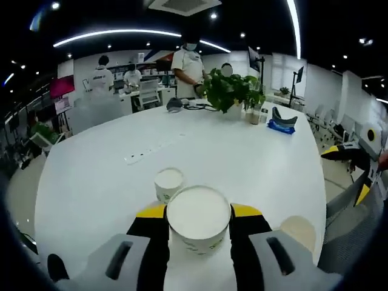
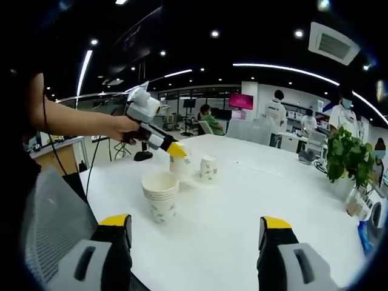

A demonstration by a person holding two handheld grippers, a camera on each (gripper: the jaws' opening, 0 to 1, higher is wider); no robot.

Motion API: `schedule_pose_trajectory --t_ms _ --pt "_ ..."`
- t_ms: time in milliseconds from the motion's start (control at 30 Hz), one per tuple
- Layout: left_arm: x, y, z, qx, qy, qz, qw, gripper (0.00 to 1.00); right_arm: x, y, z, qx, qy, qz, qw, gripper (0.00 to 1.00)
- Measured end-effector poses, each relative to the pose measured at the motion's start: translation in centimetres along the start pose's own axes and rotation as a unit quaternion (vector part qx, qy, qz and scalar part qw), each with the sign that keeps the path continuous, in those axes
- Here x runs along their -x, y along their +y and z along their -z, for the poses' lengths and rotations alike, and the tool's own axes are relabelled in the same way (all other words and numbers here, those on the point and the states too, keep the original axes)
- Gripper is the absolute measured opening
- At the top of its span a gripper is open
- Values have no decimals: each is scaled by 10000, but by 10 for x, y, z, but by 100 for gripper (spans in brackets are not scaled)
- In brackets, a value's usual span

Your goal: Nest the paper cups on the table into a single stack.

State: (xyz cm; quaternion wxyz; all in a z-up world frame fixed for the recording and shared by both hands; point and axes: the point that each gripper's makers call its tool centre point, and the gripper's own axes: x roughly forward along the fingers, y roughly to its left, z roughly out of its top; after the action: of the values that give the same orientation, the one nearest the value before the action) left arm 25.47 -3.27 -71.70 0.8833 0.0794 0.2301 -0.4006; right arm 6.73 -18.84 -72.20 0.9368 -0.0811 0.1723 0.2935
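While your left gripper (image 1: 198, 225) has its yellow-tipped black jaws closed on a white paper cup with green print (image 1: 198, 219), squeezing its wall just below the rim, treat that cup as what it looks to be: light, thin-walled and easy to crush. From the right gripper view you see the same hold from outside, with the left gripper (image 2: 176, 150) carrying the cup (image 2: 179, 161) above the round white table (image 2: 254, 194). Keep the squeeze gentle; the rolled rim is probably the stiffest part, so a grip just under it should hold shape best, while pressure lower on the wall would likely dent it.

Your right gripper (image 2: 197, 233) stands with its jaws wide apart and nothing between them, low over the table's near edge.

Just ahead of it sits a stack of nested white paper cups (image 2: 161, 197), upright, mouth open. Farther off stands a single white printed paper cup (image 2: 208, 168), also upright, close to the held cup; in the left gripper view it (image 1: 168, 183) sits just beyond the one you hold. Empty cups like these will probably skid or tip at a nudge, so lower straight down into the stack's mouth.

Beyond stands a green potted plant (image 1: 229, 91), and people stand at the far end.
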Motion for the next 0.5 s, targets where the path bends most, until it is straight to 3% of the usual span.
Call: schedule_pose_trajectory --t_ms 67,233,500 --pt "7 -10 -8 76 -128 100 9998 37 -4 1 -1 208 85 -26 9997 86" --pt "25 -29 -23 98 -282 264 9992 37 -14 6 -10 185 -2 -209 9996 84" --pt "48 -54 -47 185 -597 654 9959 37 -24 19 -35 2 -425 -508 9978 78"
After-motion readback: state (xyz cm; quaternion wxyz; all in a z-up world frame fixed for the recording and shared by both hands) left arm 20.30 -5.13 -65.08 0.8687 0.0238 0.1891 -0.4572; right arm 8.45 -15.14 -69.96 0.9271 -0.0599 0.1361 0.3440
